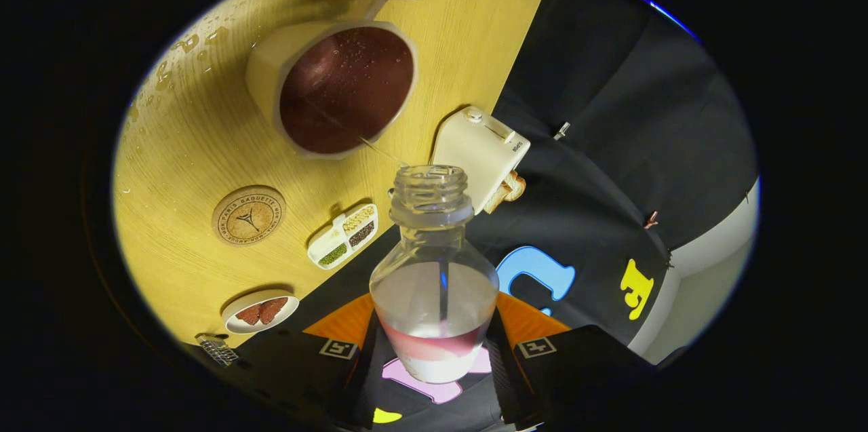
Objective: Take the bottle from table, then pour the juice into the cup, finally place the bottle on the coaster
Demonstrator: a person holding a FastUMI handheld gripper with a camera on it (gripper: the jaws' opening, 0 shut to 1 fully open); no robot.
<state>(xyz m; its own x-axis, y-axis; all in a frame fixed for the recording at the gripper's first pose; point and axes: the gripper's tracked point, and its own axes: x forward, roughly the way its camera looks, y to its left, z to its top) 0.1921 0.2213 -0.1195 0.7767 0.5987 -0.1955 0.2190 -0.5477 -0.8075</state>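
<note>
Gripper (434,350) clamped on the clear bottle (434,283), held between both fingers, mouth tipped toward the juice-filled cup (339,89). Round coaster (249,216) lay beside the cup on the table (190,147).

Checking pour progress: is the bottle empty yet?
Nearly: the bottle, shut in the gripper, shows little red juice; the cup is filled.

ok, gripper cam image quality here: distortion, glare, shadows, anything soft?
Gripper view: strong fisheye bend, table edge curved and tilted. Bottle, held between the fingers, is sharp, with the wall showing through its clear glass. Bright specks glint on the juice in the cup and on droplets on the wood. The cup's handle casts a soft shadow. Coaster is evenly lit; the rim of the scene darkens.
</note>
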